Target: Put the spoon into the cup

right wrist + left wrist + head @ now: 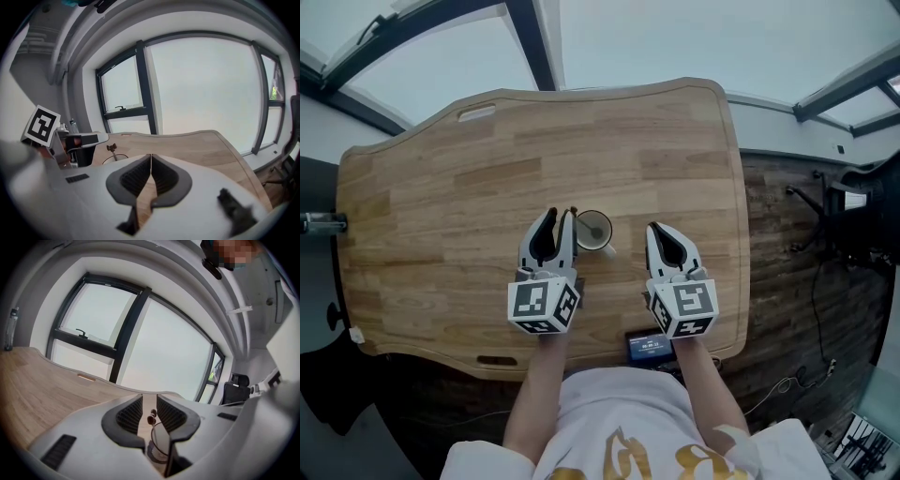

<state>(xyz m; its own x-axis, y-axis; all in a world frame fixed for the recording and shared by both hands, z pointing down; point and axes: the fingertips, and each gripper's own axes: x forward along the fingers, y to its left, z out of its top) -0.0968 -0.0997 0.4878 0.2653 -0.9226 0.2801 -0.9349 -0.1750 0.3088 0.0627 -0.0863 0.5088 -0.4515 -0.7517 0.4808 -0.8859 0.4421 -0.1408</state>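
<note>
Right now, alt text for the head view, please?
A spoon stands in the cup on a wooden table. The left gripper, tongs apart, is close beside the cup; the right gripper, tongs shut, is farther off.

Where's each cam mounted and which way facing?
Head view: on person's head, facing steeply down at table and cup; shows left hand-held gripper, right hand-held gripper, forearms.
Left gripper view: on the left one, along parted jaws toward windows; spoon, cup rim between.
Right gripper view: on the right one, along shut jaws across table to windows; left hand-held gripper at frame left.
Shared: all three see table, cup.
</note>
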